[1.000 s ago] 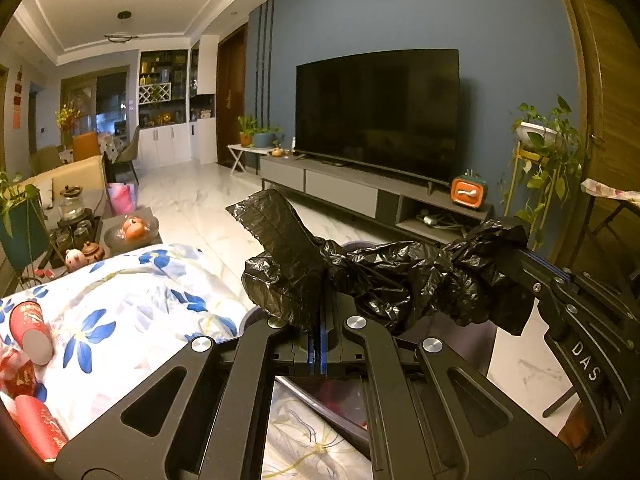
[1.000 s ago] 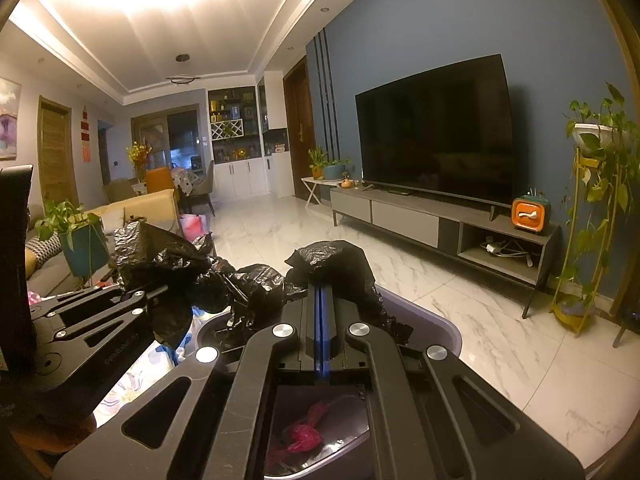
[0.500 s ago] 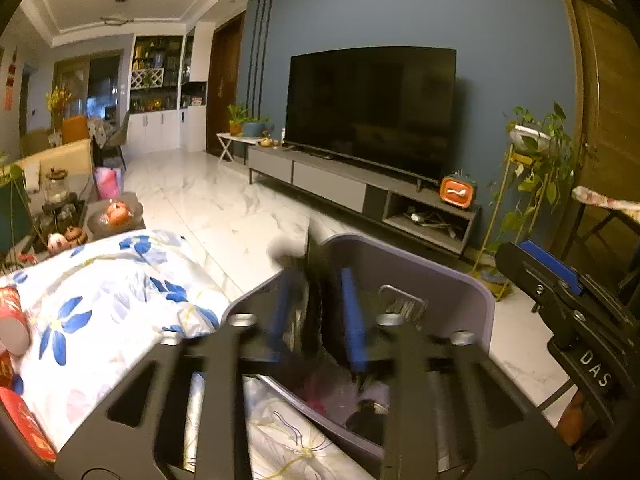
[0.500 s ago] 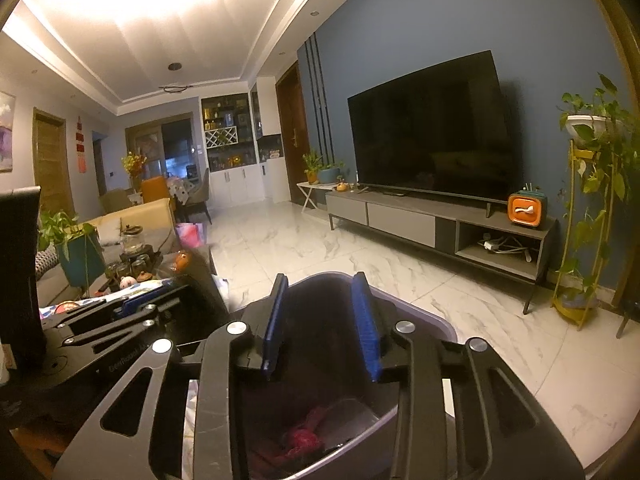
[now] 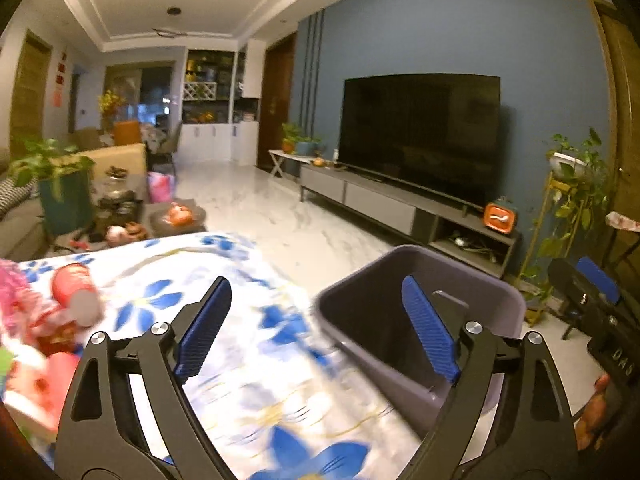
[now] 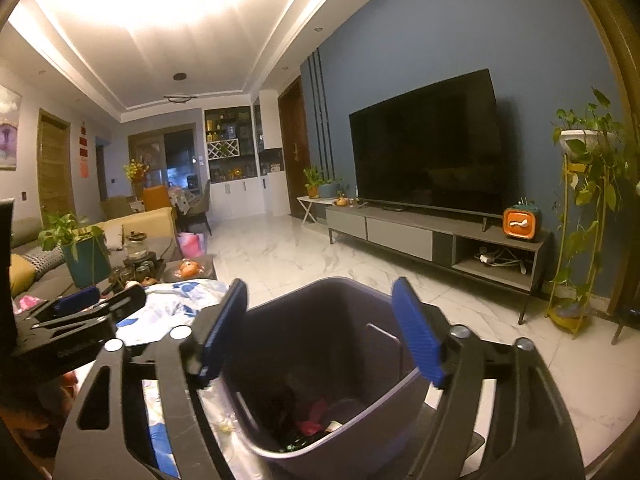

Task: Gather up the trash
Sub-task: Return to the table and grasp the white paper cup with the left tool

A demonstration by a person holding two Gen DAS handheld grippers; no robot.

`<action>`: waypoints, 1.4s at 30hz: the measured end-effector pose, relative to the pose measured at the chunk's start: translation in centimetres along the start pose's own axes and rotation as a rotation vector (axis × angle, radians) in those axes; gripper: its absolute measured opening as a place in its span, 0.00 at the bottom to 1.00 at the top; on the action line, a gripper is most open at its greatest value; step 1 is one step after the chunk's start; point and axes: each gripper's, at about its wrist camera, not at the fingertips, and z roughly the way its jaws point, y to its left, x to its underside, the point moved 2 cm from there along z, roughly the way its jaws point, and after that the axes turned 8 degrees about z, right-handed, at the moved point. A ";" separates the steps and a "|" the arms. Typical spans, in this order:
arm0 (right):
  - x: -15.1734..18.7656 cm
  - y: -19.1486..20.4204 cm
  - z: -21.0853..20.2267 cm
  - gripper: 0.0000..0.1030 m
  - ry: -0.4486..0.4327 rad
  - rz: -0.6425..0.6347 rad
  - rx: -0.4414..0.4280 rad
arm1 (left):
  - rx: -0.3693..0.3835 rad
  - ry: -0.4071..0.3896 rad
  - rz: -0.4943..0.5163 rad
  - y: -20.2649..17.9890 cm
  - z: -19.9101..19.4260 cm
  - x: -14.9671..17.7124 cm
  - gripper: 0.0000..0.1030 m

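A grey trash bin (image 6: pixel 340 364) stands beside the table with the floral cloth (image 5: pixel 248 344); it holds dark and pink trash (image 6: pixel 316 420). My right gripper (image 6: pixel 320 332) is open and empty, right above the bin's mouth. My left gripper (image 5: pixel 316 328) is open and empty, over the table's edge with the bin (image 5: pixel 420 320) to its right. Red paper cups (image 5: pixel 76 294) and pink wrappers (image 5: pixel 24 376) lie on the cloth at the left. The right gripper (image 5: pixel 592 300) shows at the right edge of the left wrist view.
A TV (image 6: pixel 428 148) on a low grey console (image 6: pixel 440 240) lines the blue wall. A plant stand (image 6: pixel 580 220) is at the right. A tea table with a potted plant (image 6: pixel 80 248) and a sofa sit at the left. Marble floor (image 6: pixel 300 256) lies between.
Both grippers were shut on a black trash bag above the bin. Both opened and the bag dropped out of sight into the bin. The left gripper has swung left over the table.
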 end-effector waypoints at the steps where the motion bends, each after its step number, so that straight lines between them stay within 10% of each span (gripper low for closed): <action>1: 0.1 0.4 -0.2 0.75 -0.003 -0.007 -0.006 | -0.018 0.001 0.000 0.4 -0.5 0.2 0.84; 24: 8.8 15.8 -2.4 0.77 0.131 -0.156 -0.285 | -0.503 0.057 -0.225 19.1 -17.9 11.2 0.84; 42: 15.0 23.0 0.8 0.62 0.314 -0.299 -0.372 | -0.513 0.059 -0.239 21.2 -19.1 13.0 0.84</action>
